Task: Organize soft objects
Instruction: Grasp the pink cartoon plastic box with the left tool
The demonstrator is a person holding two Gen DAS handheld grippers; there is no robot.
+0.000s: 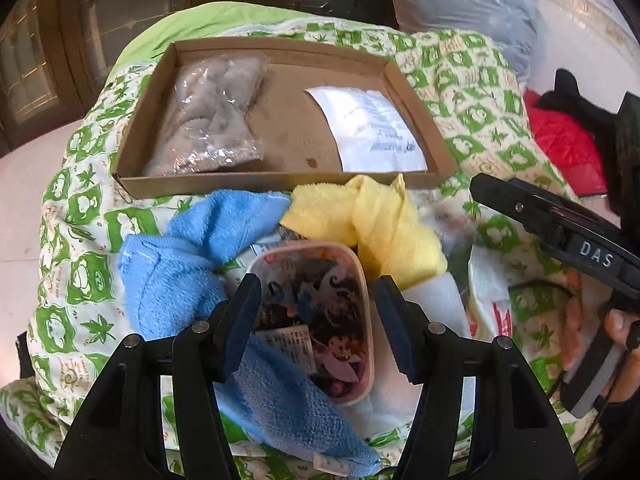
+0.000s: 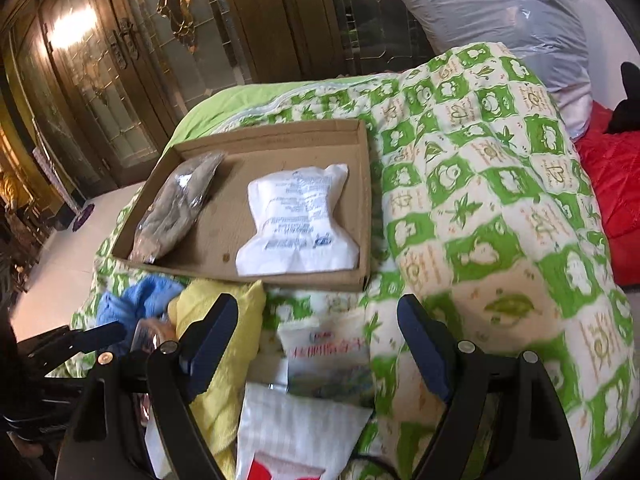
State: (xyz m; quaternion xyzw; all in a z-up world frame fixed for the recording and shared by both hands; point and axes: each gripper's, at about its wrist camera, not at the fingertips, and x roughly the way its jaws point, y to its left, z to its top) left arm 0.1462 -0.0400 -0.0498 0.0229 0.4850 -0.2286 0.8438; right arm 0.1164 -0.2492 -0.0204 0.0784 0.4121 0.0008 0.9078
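Note:
A shallow cardboard tray (image 1: 280, 181) (image 2: 362, 208) lies on a green-and-white quilt. In it are a grey soft item in clear plastic (image 1: 212, 116) (image 2: 176, 208) and a white pouch (image 1: 372, 128) (image 2: 298, 222). In front lie a blue towel (image 1: 176, 264) (image 2: 132, 300) and a yellow towel (image 1: 380, 224) (image 2: 224, 364). My left gripper (image 1: 316, 320) is open, its fingers on either side of a plastic box of small trinkets (image 1: 320, 304). My right gripper (image 2: 316, 344) is open above white packets (image 2: 324, 356), holding nothing; it also shows in the left wrist view (image 1: 560, 224).
The quilt (image 2: 480, 216) covers a rounded mound. A red padded item (image 1: 568, 140) (image 2: 612, 184) and a grey plastic-wrapped bundle (image 2: 492, 12) lie at the right and back. Wooden glass-fronted cabinets (image 2: 120, 60) stand behind. White floor (image 1: 24, 200) is at the left.

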